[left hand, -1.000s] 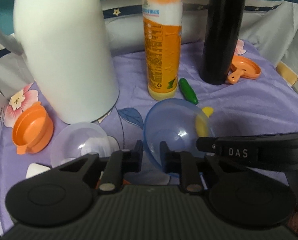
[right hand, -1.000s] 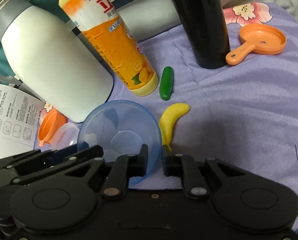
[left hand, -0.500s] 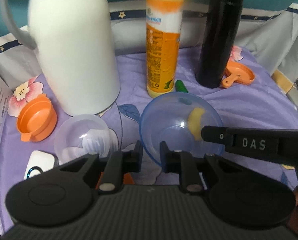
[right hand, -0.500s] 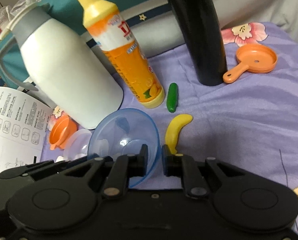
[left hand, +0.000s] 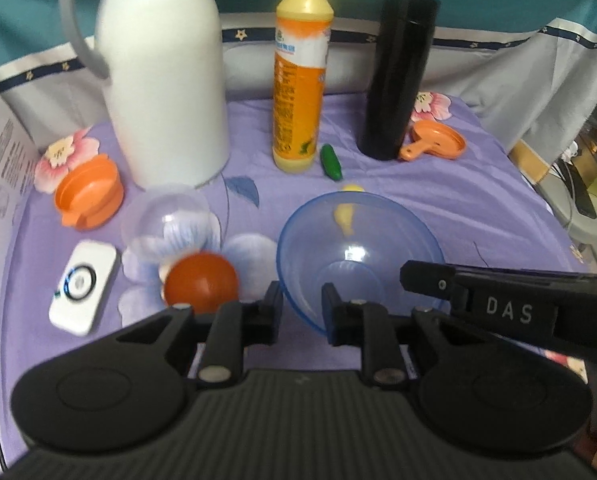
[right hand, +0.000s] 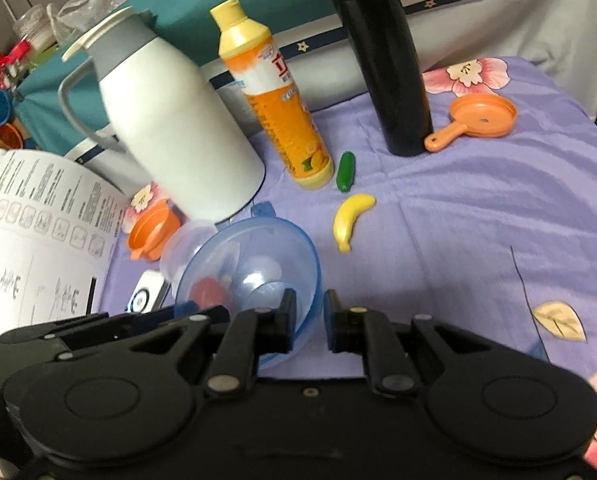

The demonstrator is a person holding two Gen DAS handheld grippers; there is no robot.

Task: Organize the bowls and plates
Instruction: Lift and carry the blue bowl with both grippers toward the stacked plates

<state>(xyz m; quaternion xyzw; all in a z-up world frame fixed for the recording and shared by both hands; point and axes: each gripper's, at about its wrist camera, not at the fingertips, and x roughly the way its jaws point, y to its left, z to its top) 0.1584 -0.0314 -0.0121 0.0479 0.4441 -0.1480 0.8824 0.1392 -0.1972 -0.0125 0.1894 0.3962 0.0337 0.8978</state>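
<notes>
- My left gripper [left hand: 301, 306] is clamped on the near rim of the blue transparent bowl [left hand: 358, 248], low and centre in the left wrist frame.
- My right gripper [right hand: 309, 320] pinches the same bowl's rim, holding it tilted above the purple floral cloth [right hand: 478, 216].
- A clear small bowl [left hand: 166, 216] sits left of centre, an orange bowl [left hand: 88, 196] further left.
- A red ball [left hand: 200, 286] lies just beside my left fingers.
- A white thermos jug [left hand: 162, 72], an orange detergent bottle [left hand: 300, 76] and a black flask [left hand: 398, 76] line the top.
</notes>
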